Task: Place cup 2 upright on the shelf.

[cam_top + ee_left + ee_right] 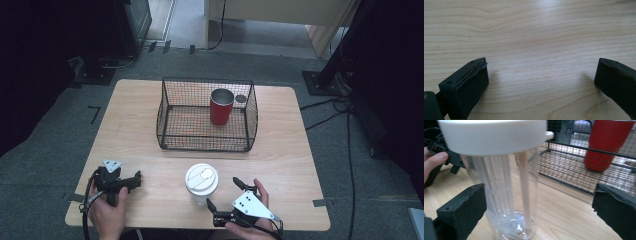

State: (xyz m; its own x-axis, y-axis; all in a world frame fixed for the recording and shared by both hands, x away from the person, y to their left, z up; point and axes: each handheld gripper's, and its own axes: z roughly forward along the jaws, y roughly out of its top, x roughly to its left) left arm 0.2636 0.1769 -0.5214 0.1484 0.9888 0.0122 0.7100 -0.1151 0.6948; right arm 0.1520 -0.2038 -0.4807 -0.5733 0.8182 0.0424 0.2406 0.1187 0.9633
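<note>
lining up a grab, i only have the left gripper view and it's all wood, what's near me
Observer: A clear tumbler with a white lid stands to your right, near the table's front edge.
Operator: is the right gripper on it
Observer: No. The right gripper has its jaws open with the tumbler between them, nearer one jaw; no contact is visible.
Operator: anything behind it
Observer: A black wire basket with a red cup standing upright inside.
</note>
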